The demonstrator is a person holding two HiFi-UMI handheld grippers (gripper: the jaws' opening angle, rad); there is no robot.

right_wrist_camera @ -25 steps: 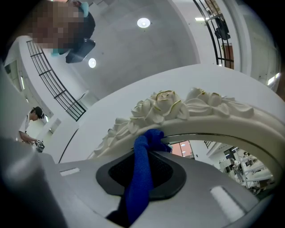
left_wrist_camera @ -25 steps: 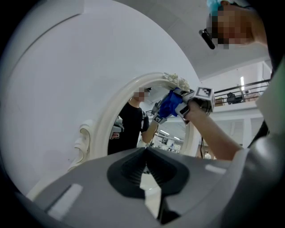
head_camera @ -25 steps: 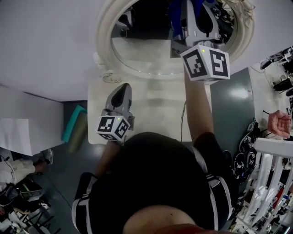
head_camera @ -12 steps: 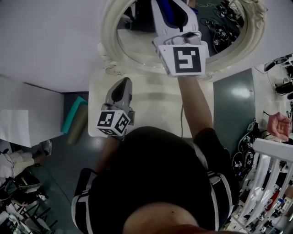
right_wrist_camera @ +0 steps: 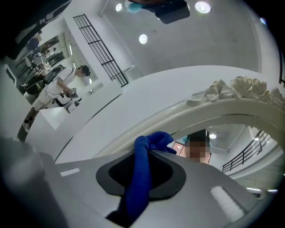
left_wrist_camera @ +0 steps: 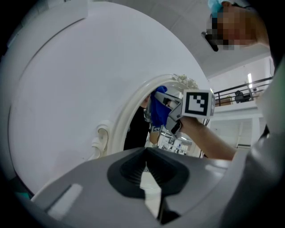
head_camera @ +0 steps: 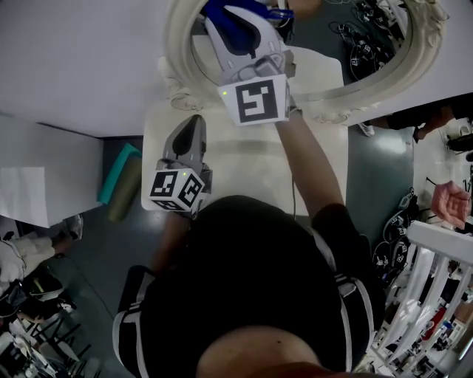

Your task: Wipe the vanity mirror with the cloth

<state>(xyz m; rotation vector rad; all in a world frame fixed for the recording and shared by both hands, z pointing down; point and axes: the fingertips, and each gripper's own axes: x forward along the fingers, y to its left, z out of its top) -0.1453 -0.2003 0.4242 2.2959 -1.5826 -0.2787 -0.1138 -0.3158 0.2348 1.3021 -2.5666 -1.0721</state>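
The vanity mirror has an ornate cream oval frame (head_camera: 174,46) and stands at the back of the white table. My right gripper (head_camera: 235,21) is raised against the left part of the glass (head_camera: 332,33), shut on a blue cloth (head_camera: 222,15). In the right gripper view the cloth (right_wrist_camera: 140,178) runs up between the jaws to the frame (right_wrist_camera: 213,111). My left gripper (head_camera: 193,124) hovers low over the table's left side, shut and holding nothing. The left gripper view shows the frame (left_wrist_camera: 129,111) and the cloth (left_wrist_camera: 158,111) ahead.
The white vanity table (head_camera: 244,170) stands against a white wall (head_camera: 74,59). A teal object (head_camera: 118,193) lies on the floor at the left. A white rack (head_camera: 436,295) and cables (head_camera: 392,258) crowd the right side.
My right gripper has swept left across the mirror with the blue cloth, from the right part of the glass to the left part. The left gripper has barely moved.
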